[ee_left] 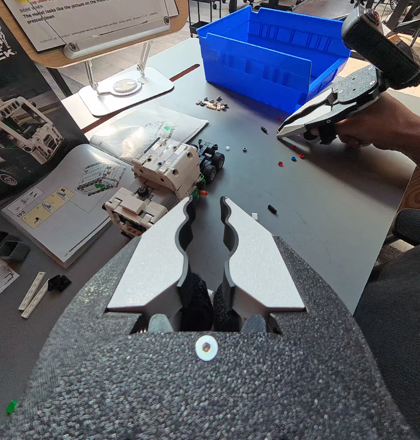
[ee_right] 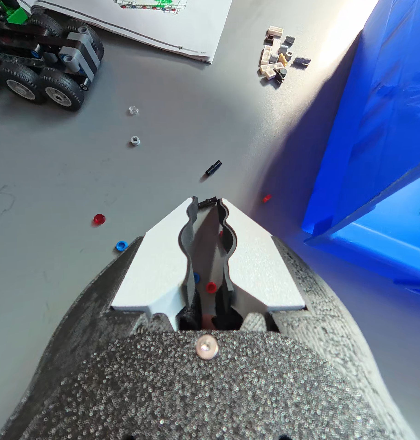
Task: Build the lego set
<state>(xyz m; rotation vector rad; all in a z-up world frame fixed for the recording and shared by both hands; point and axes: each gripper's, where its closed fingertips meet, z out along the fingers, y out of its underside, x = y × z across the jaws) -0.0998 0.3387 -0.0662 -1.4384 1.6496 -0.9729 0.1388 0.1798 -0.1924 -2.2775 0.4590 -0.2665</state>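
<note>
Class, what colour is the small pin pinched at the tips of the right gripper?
Black. The pin shows best in the right wrist view.

This looks like an office or lab workspace: a grey desk [ee_left: 299,214] holds a blue parts bin [ee_left: 271,59] and an instruction sheet on a metal stand [ee_left: 123,88] (wheeled carts and chair legs crowd the tiled floor behind), with a mesh office chair [ee_left: 411,226] beside it.

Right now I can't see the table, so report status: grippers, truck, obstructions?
Left gripper open, empty, beside truck. Right gripper shut on black pin. Loose studs scattered, nothing blocking.
</note>
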